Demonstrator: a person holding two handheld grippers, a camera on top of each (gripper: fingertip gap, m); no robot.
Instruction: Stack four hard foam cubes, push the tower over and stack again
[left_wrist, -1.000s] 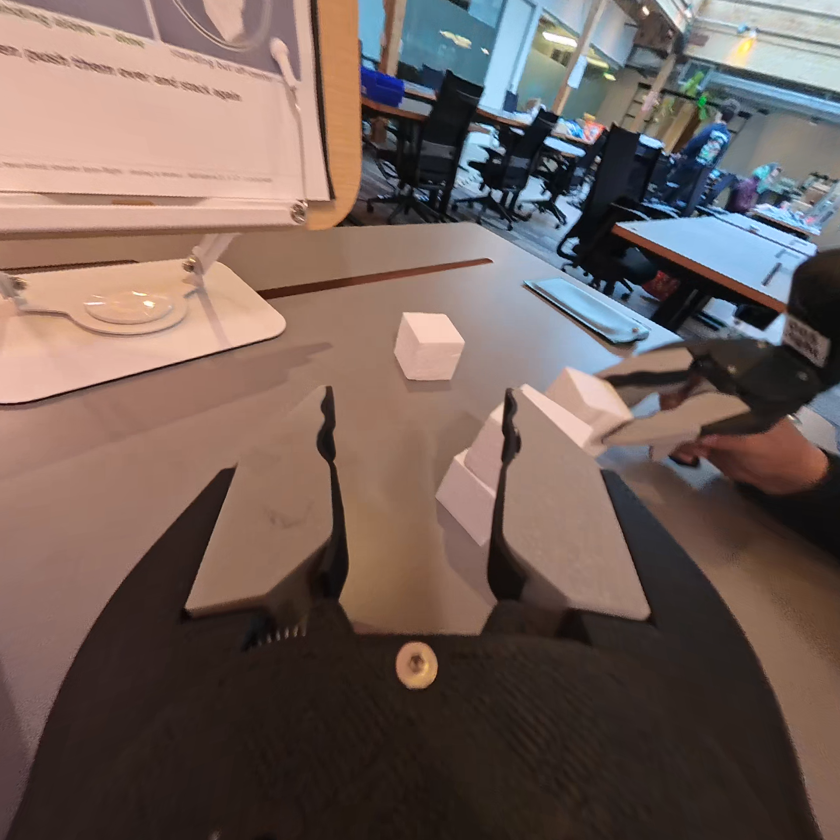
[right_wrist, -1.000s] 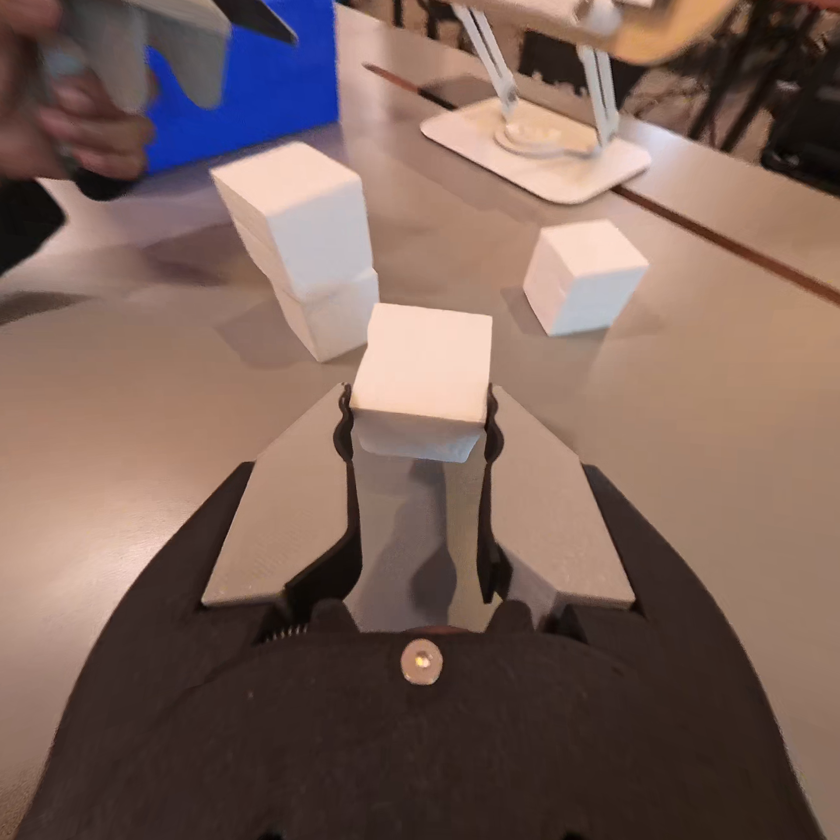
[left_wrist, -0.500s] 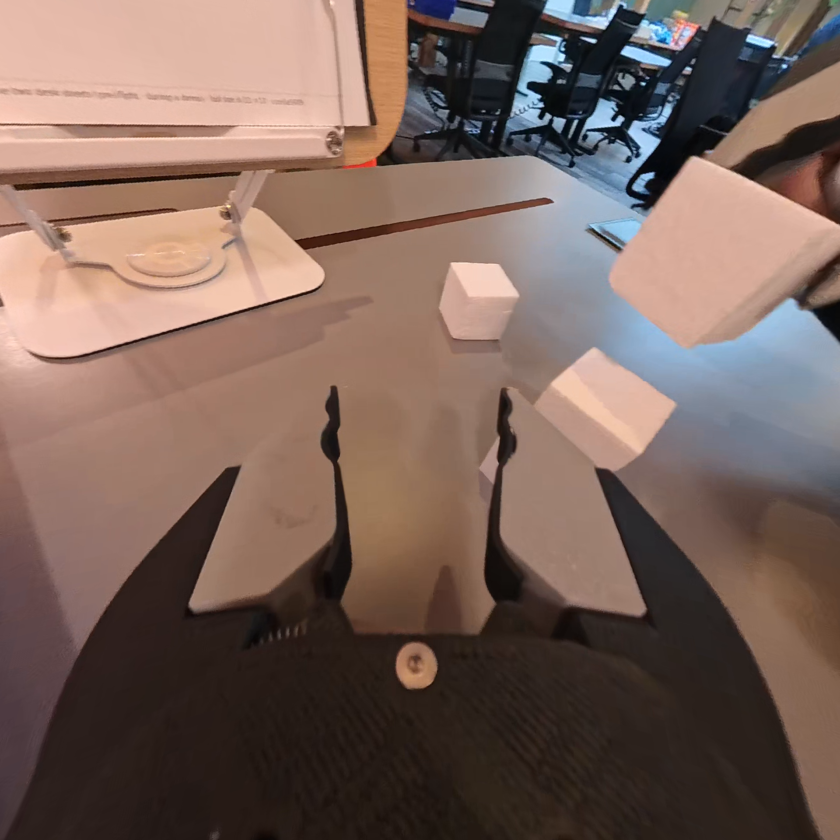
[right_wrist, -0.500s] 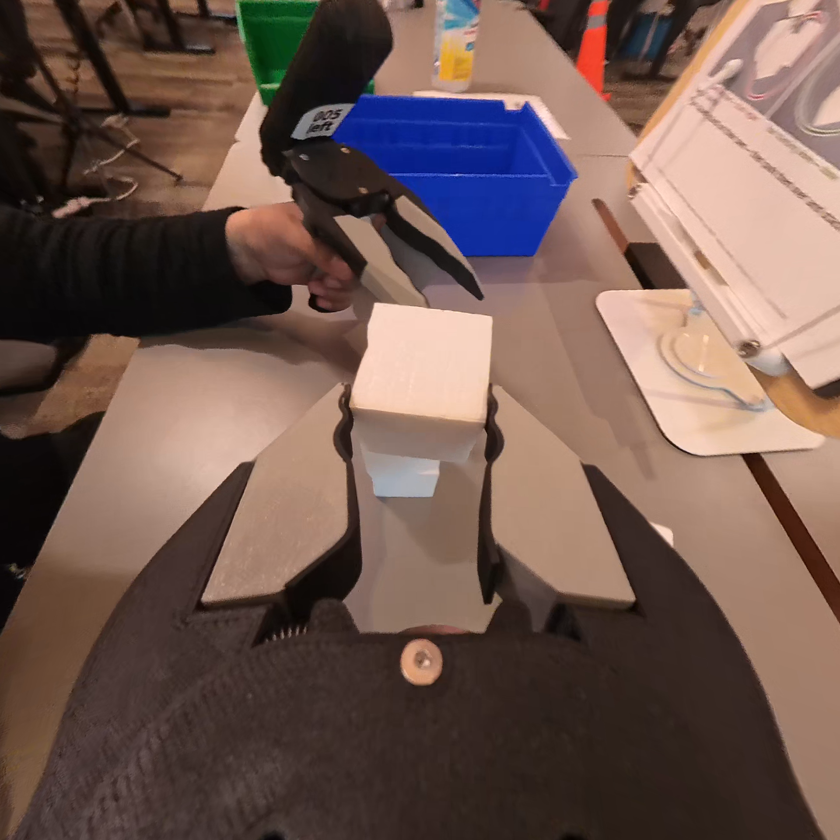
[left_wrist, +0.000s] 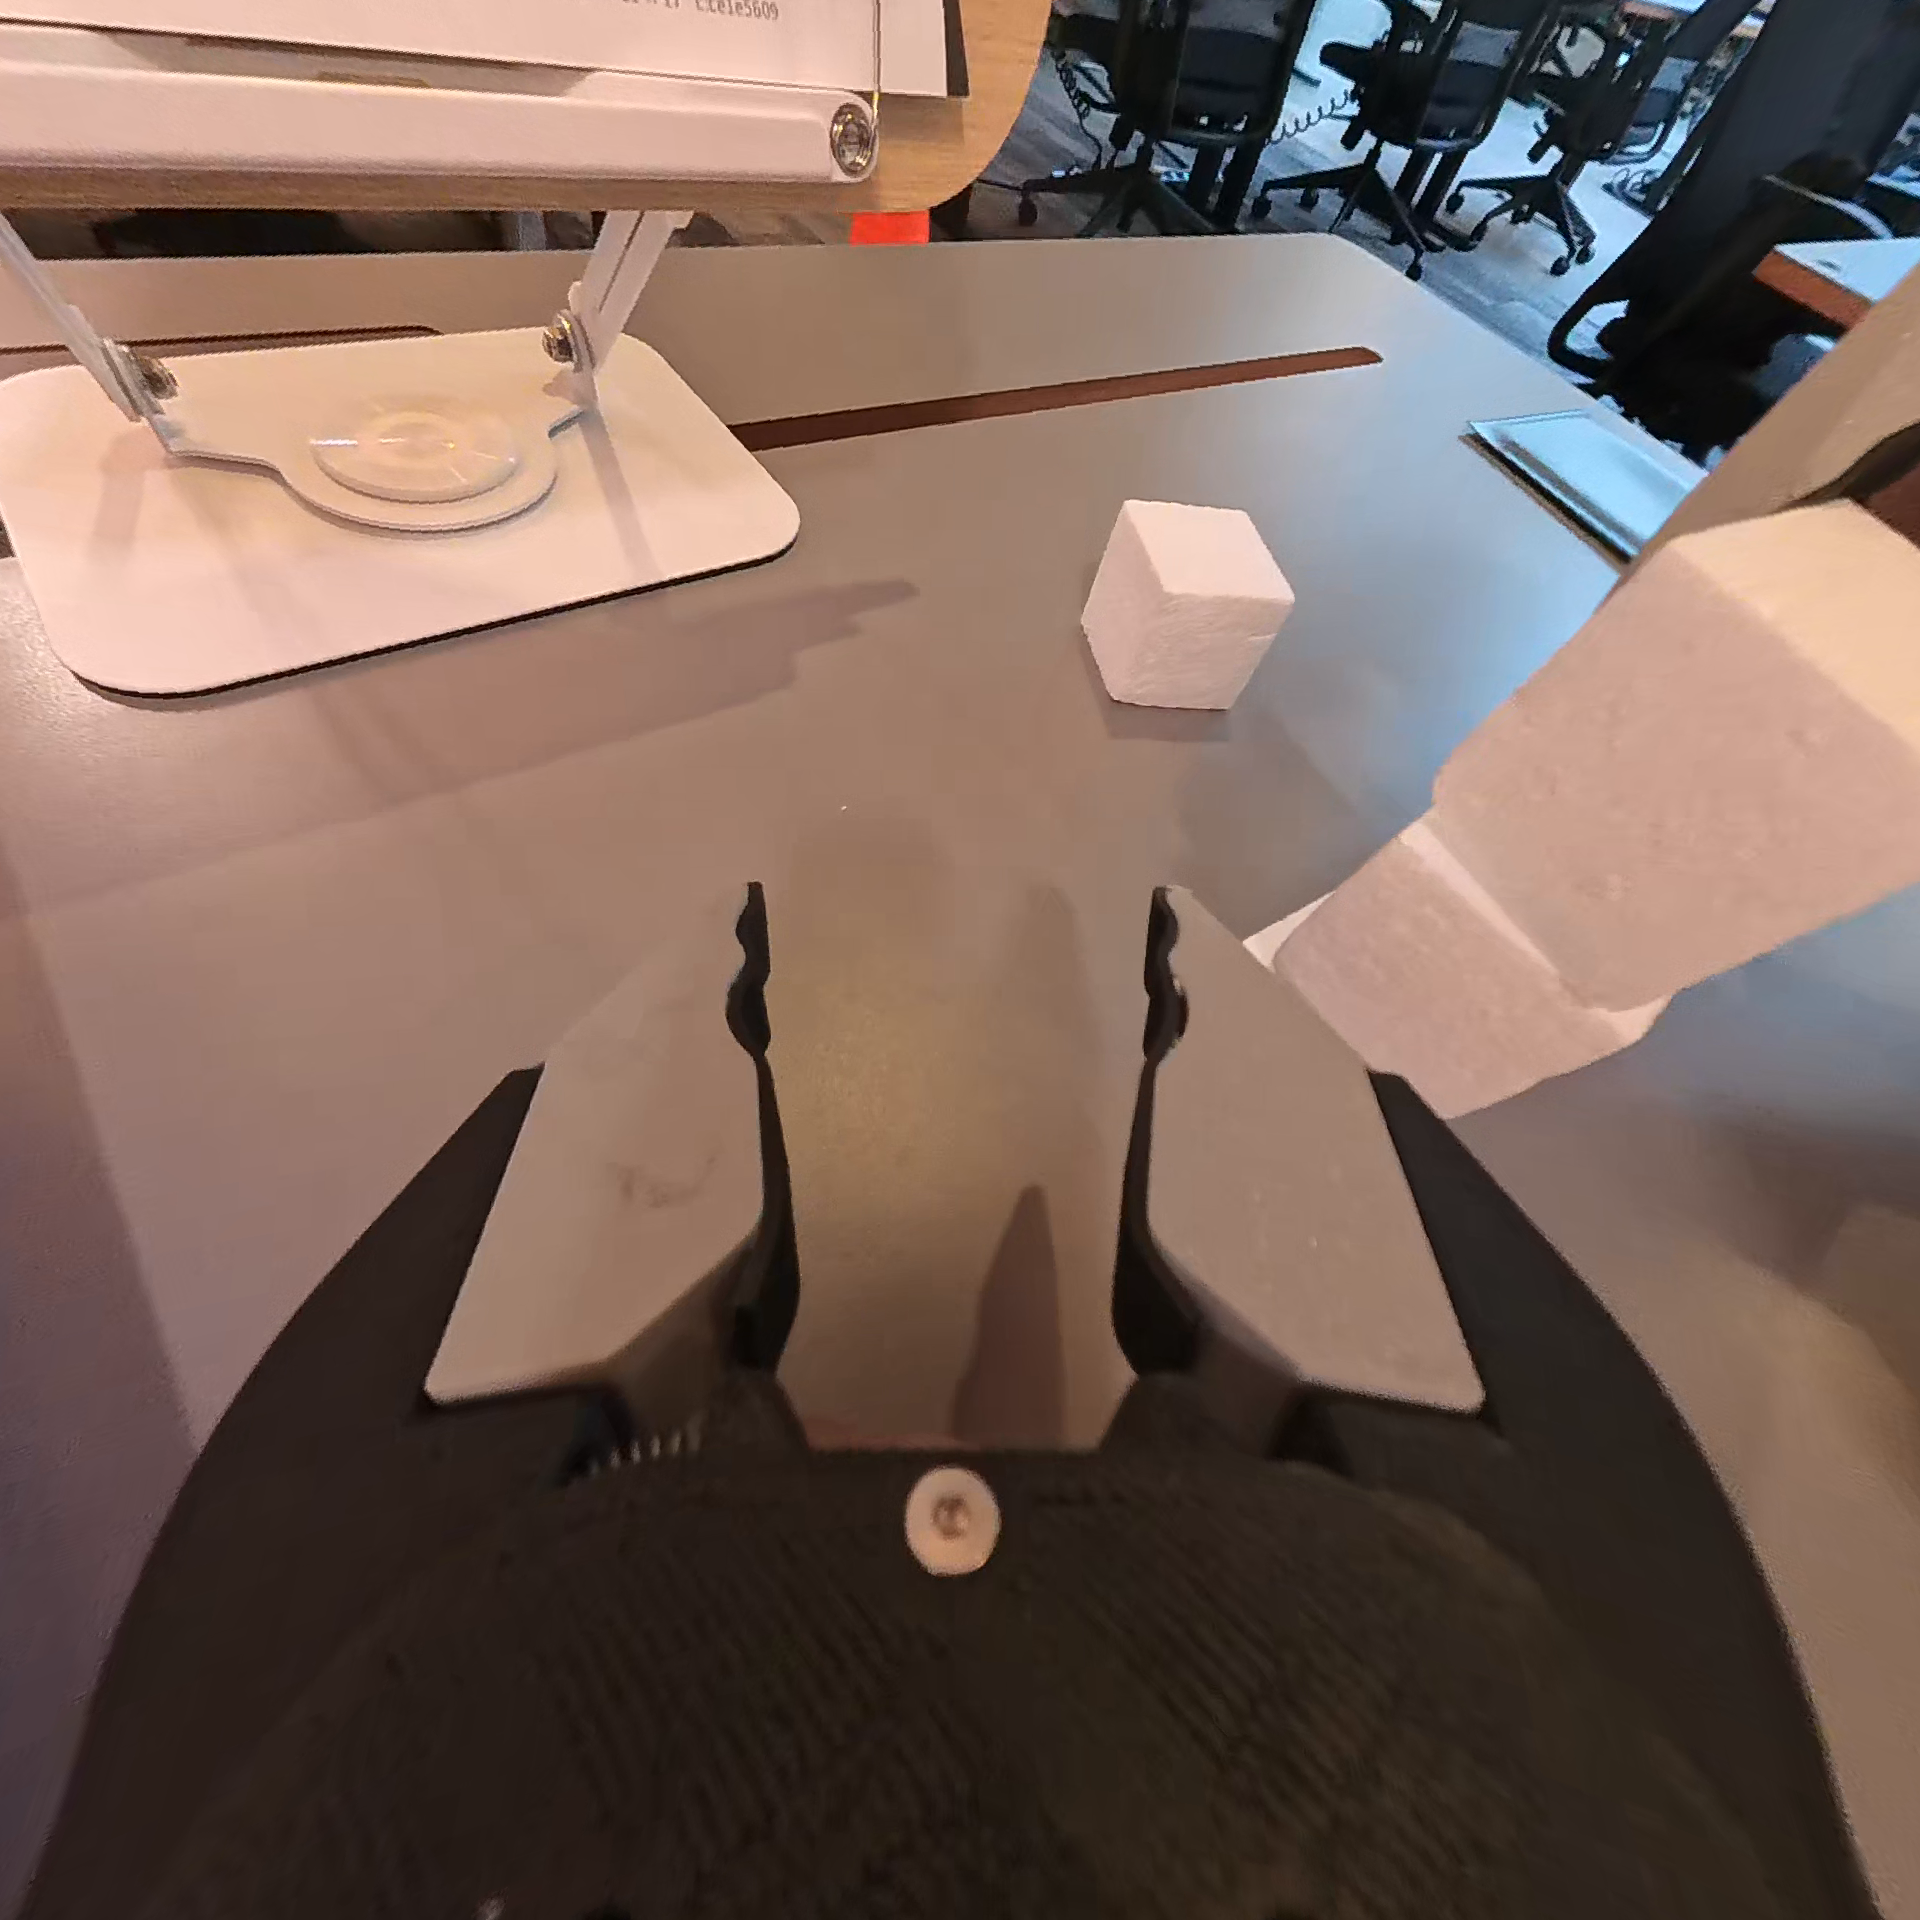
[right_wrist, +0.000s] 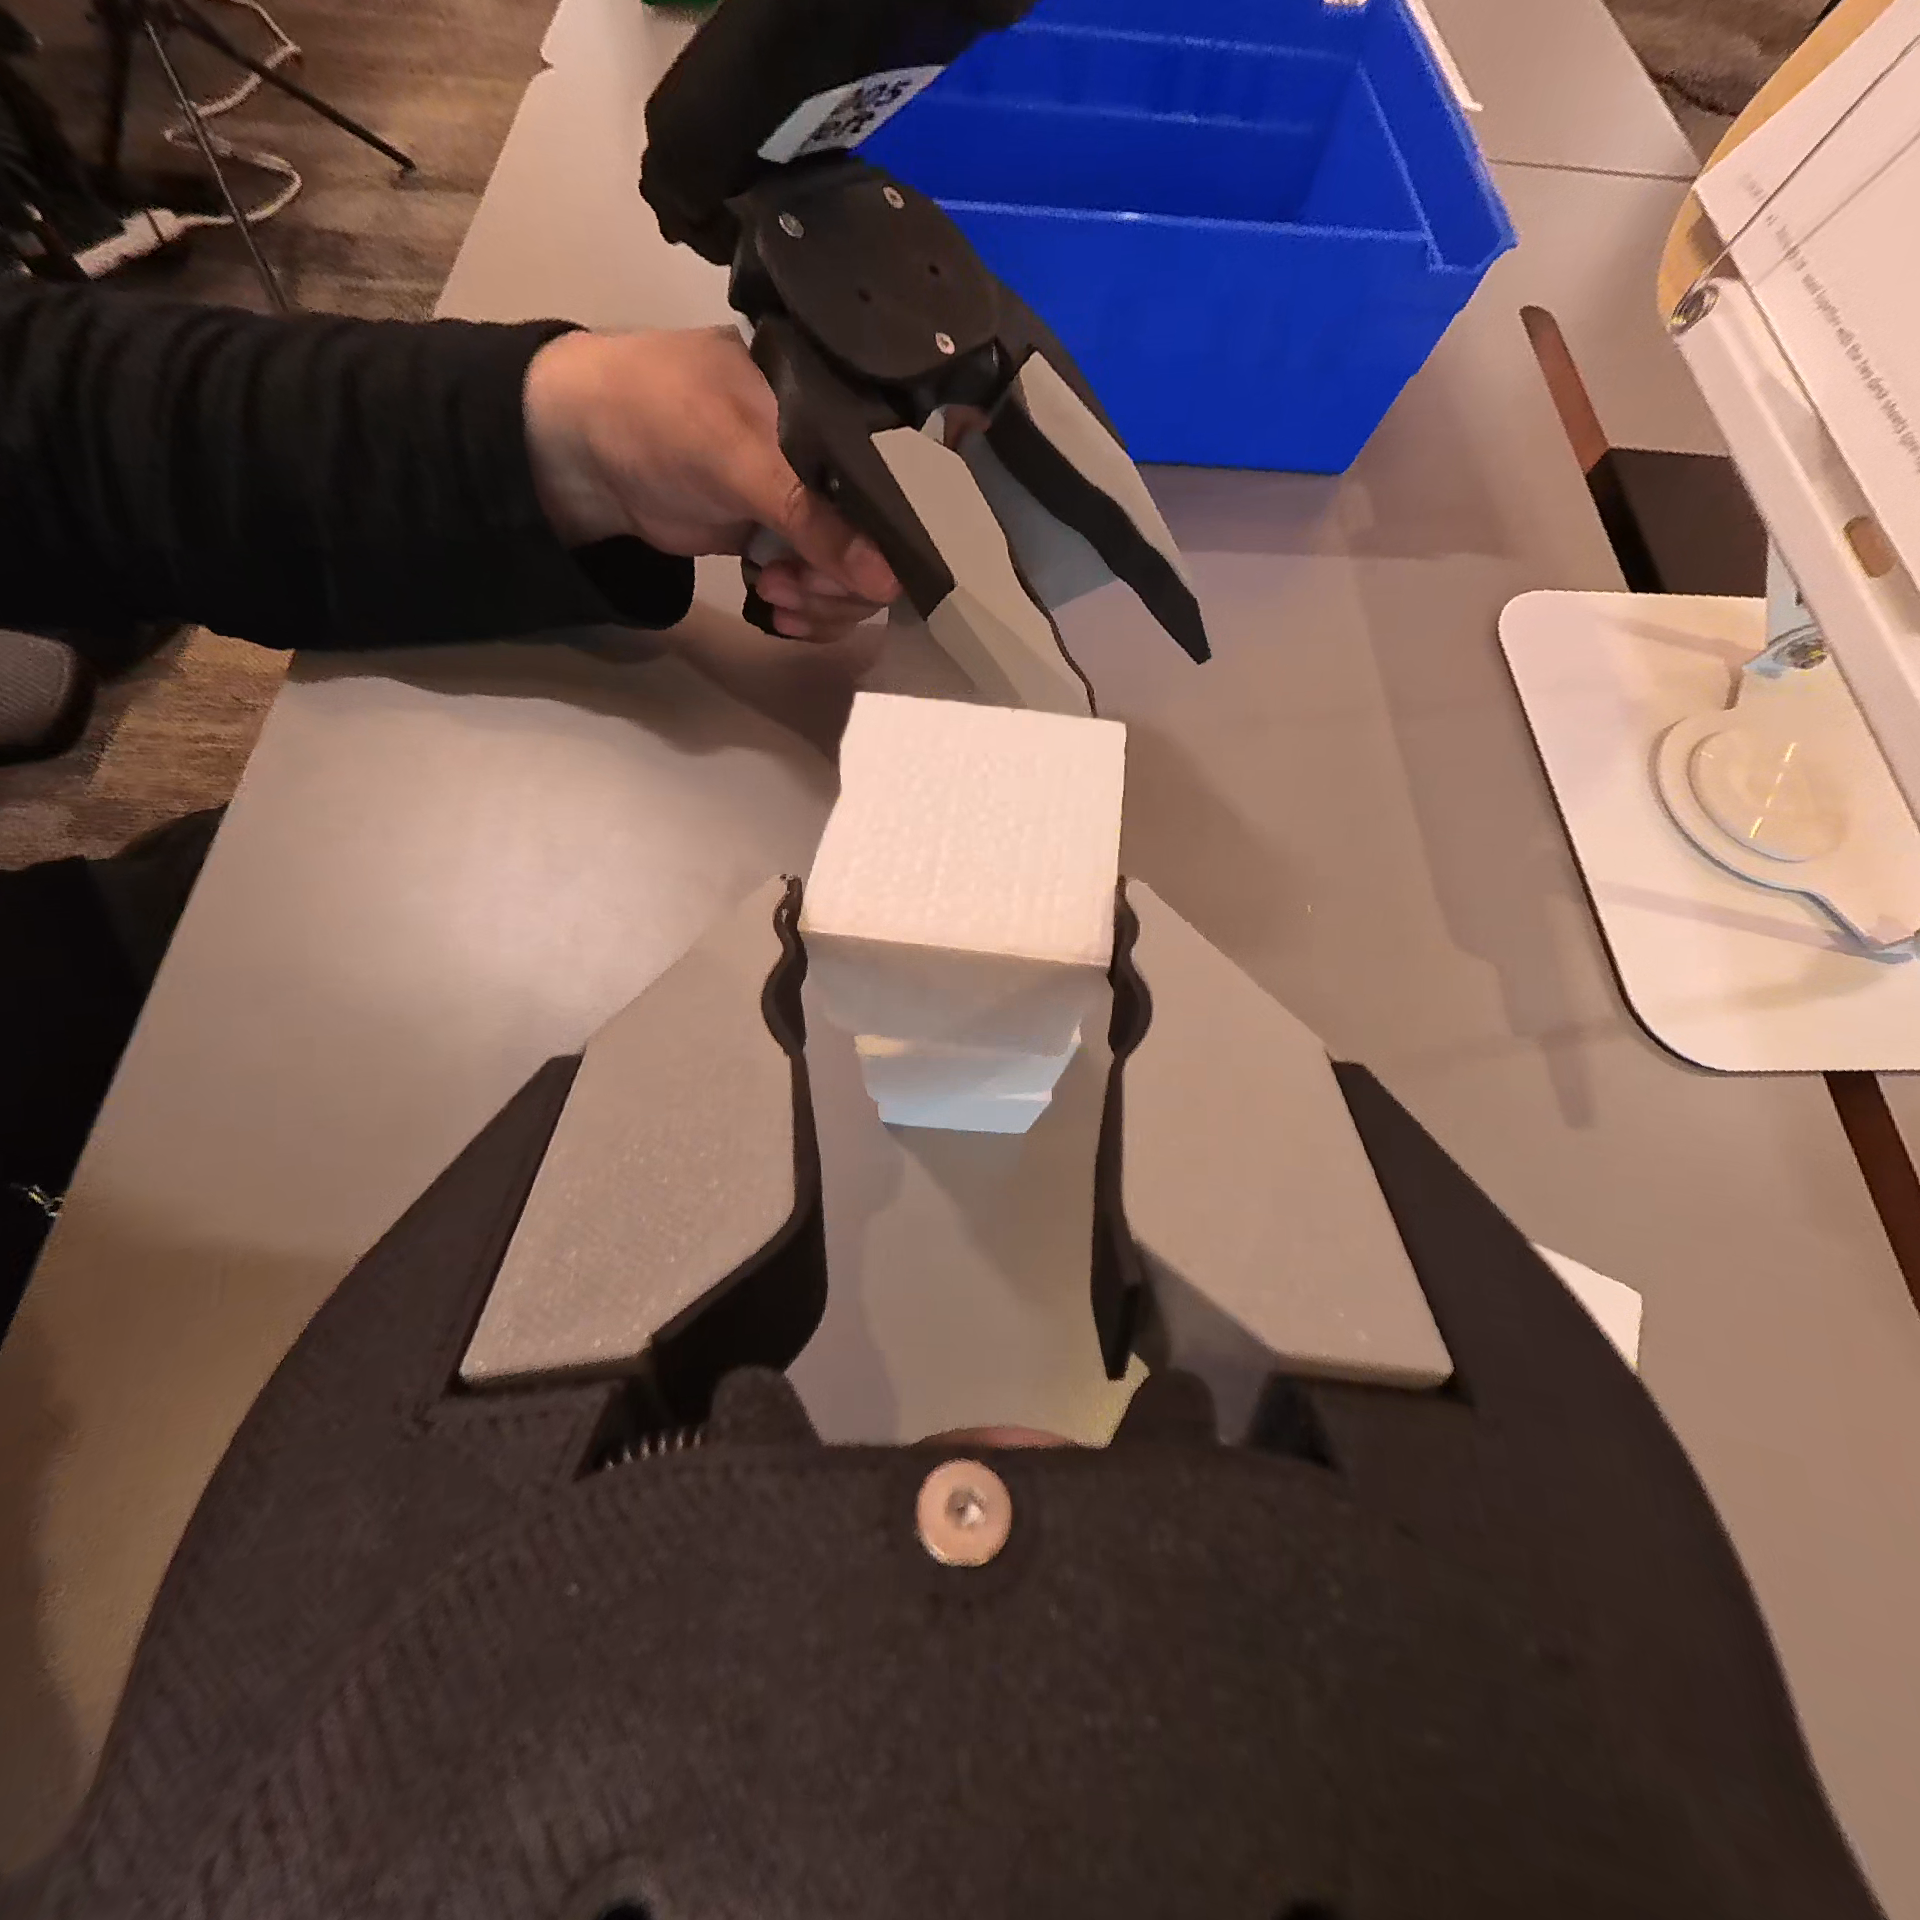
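My right gripper (right_wrist: 956, 904) is shut on a white foam cube (right_wrist: 966, 831) and holds it on top of a stack of two white cubes (right_wrist: 961, 1081); whether it rests on them or hangs just above I cannot tell. In the left wrist view the held cube (left_wrist: 1714, 748) and the cube under it (left_wrist: 1455, 997) show at the right edge. My left gripper (left_wrist: 956, 914) is open and empty over the bare table, just left of the stack. It also shows in the right wrist view (right_wrist: 1070, 623), beyond the stack. A loose cube (left_wrist: 1184, 613) lies farther out on the table.
A white document stand (left_wrist: 395, 520) with paper stands at the back left of the grey table (left_wrist: 416, 883). A blue bin (right_wrist: 1195, 260) sits beyond the left gripper. The loose cube's corner (right_wrist: 1600, 1309) shows at the right. Office chairs and desks stand behind.
My right gripper carried its cube up and over the two stacked cubes and brought it down onto them. My left gripper stayed open and tipped down beside the stack.
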